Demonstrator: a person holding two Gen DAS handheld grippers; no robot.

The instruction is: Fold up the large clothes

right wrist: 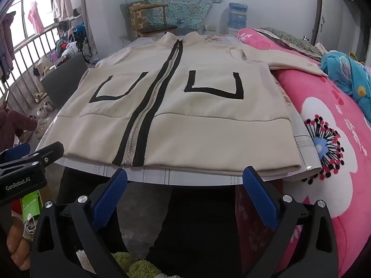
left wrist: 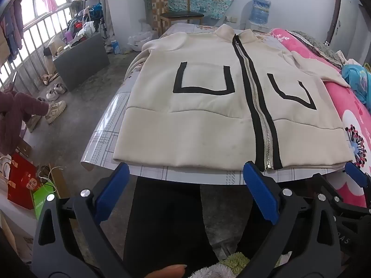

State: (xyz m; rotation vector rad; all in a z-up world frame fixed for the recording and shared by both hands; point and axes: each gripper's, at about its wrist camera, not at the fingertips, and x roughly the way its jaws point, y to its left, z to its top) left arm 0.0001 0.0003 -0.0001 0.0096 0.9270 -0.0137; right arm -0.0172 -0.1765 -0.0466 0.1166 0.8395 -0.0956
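A cream zip-up jacket with black trim and two black U-shaped pocket outlines lies flat and zipped on the table, hem toward me. Its right sleeve drapes onto the pink blanket. My left gripper hovers just short of the hem, left of the zipper's lower end, jaws wide open and empty. My right gripper hangs before the hem right of the zipper, also open with nothing between its blue pads. The left gripper's side shows in the right wrist view.
A pink flowered blanket lies right of the table, with a blue cloth further back. A wooden chair and water jug stand behind. Shoes, boxes and a seated person's legs are at left.
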